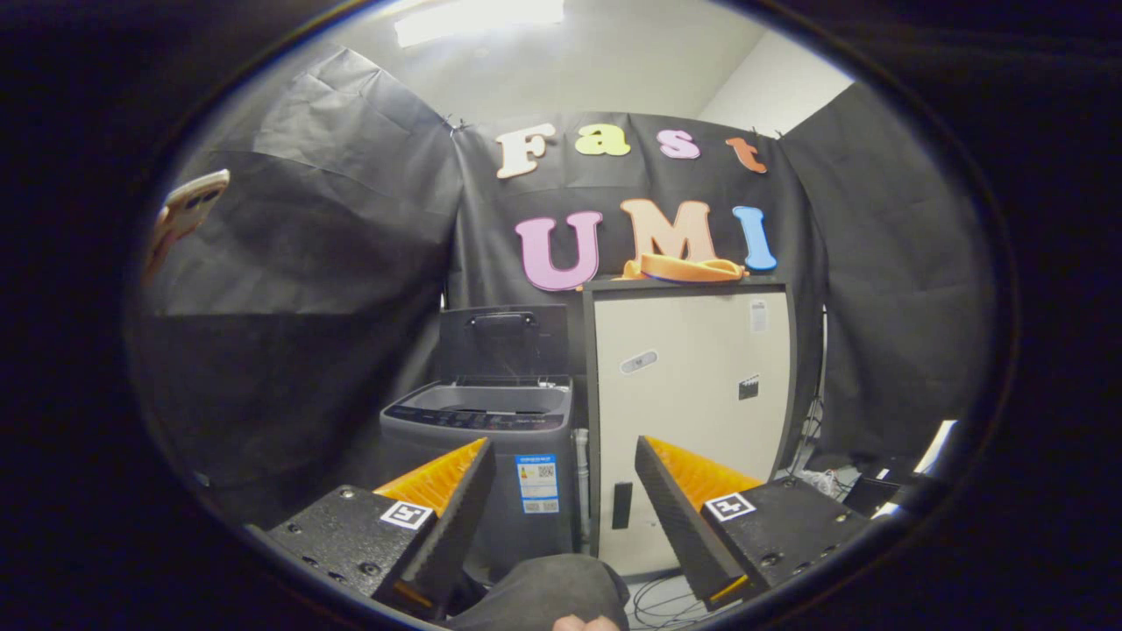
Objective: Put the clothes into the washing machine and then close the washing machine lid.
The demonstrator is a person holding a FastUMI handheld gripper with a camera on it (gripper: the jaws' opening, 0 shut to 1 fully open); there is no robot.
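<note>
Well apart, tool (565, 491) fingers face washing machine (480, 438) — lid (504, 340) up.

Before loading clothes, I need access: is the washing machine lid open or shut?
Open: the lid stands upright behind the washing machine, tub opening exposed.

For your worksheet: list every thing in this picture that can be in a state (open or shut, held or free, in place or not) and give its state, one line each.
washing machine: upright, tub open.
washing machine lid: raised, standing up at the back.
orange cloth: lying free on top of the cabinet, not yet in the machine.
cabinet: door shut.
gripper: fingers spread apart, holding nothing, well short of the machine.
</note>
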